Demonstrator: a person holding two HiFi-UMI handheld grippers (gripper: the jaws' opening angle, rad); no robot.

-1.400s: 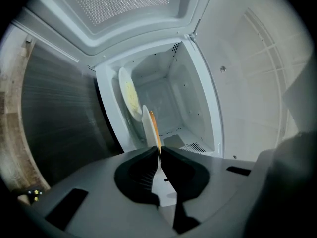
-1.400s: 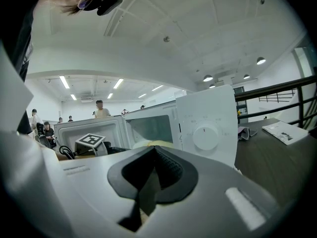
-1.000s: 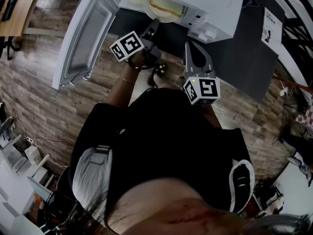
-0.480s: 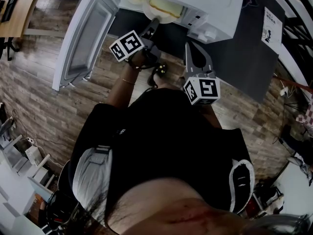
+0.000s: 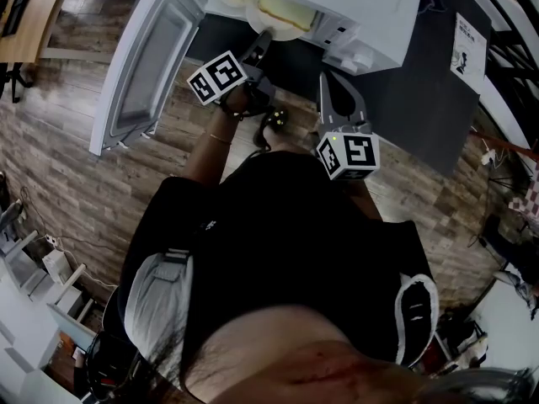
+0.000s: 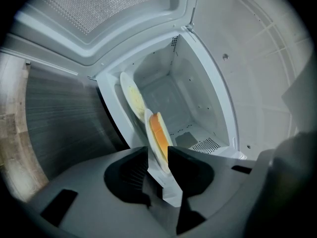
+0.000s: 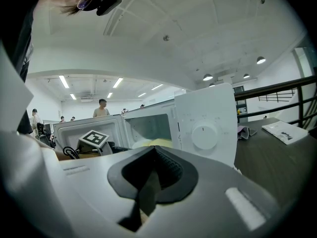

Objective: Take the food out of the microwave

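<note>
The boxy white microwave oven point(image 5: 370, 15) stood on a dark grey tabletop point(image 5: 429, 99). Its hinged white door point(image 5: 143, 66) was swung wide open to the left. The left gripper point(image 5: 263, 42) reached to the oven mouth. Its jaws, which had just been opening, stood slightly apart with the near rim of the round white plate point(image 6: 166, 182) between them, apparently unclamped. The right gripper point(image 7: 151, 177) was held outside, near the control panel and clear of it, with its jaws closed together on nothing. The plate lay at the front edge of the cavity. On it sat the food point(image 6: 158, 135), an orange-yellow, bread-like slab. A second pale round dish point(image 6: 130, 93) lay deeper inside.
</note>
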